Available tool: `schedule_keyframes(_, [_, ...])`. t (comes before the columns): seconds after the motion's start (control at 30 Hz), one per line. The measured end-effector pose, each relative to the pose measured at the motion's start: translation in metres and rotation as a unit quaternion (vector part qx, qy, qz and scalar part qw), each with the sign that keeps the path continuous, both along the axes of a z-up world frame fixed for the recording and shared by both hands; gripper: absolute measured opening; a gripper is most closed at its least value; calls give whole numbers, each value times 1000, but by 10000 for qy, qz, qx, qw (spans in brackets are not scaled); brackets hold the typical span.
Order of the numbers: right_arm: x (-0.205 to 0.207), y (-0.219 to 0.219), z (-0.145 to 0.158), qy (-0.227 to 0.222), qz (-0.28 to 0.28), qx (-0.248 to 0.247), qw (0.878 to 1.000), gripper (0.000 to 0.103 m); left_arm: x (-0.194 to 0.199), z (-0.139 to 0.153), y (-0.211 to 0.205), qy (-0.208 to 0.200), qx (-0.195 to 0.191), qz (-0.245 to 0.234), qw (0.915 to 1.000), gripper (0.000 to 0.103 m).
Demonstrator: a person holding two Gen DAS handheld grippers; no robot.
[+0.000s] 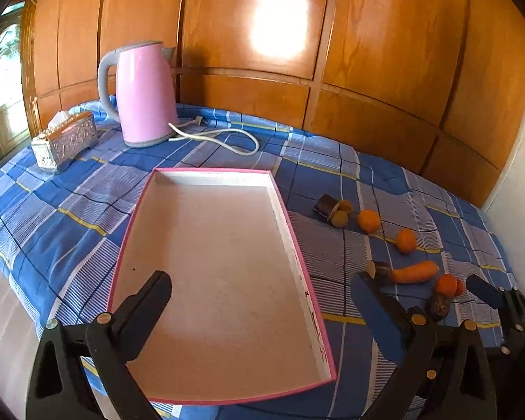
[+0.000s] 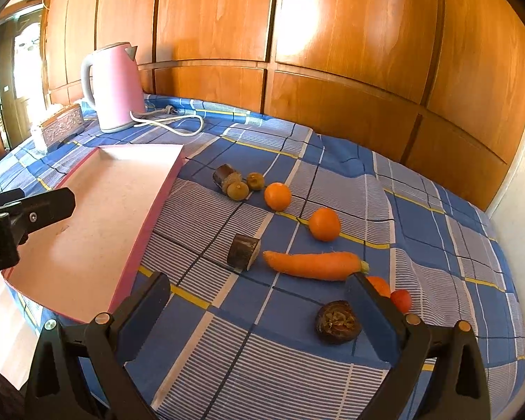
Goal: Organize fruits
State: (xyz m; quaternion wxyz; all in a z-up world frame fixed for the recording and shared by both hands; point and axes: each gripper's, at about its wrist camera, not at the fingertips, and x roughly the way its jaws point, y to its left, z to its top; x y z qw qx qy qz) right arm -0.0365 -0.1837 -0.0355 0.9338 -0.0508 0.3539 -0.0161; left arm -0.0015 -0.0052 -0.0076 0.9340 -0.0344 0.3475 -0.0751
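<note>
A pink-rimmed white tray (image 1: 299,241) (image 2: 157,206) lies empty on the blue checked cloth. To its right lie two oranges (image 2: 277,195) (image 2: 324,224), a carrot (image 2: 313,265), two greenish fruits (image 2: 237,190), two dark cut pieces (image 2: 243,252) (image 2: 223,175), a dark round fruit (image 2: 337,322), and small orange and red fruits (image 2: 400,299). My left gripper (image 1: 262,297) is open over the tray's near end. My right gripper (image 2: 259,301) is open above the cloth, just short of the carrot and dark fruit. The fruits also show in the left wrist view (image 1: 414,272).
A pink kettle (image 1: 143,94) with a white cord (image 1: 224,138) stands at the back left, beside a silver tissue box (image 1: 66,140). Wood panelling (image 1: 332,70) backs the table. The table edge (image 1: 14,273) drops off at left.
</note>
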Motion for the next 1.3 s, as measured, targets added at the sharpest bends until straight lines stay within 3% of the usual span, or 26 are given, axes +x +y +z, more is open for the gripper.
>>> schedule_keyframes(0.83, [-3,-17,1,7,-115,112,9999,101,-5,3,-15,-55,111,-400,9991,103])
schedule_keyframes(1.1, [-8,-75,-8,390,-587,915,9933,56,-1,-3,-26,154,91,-662,9976,103])
schedule_keyframes(1.17, [-14,-96,-14,463,-778,1190,9888,52,0,-5,-29,226,55,-766,9968,99])
schedule_keyframes(1.3, [-22,-124,-22,563,-1047,1462,9821,42,2,-7,-46,296,206,-1209,9920,78])
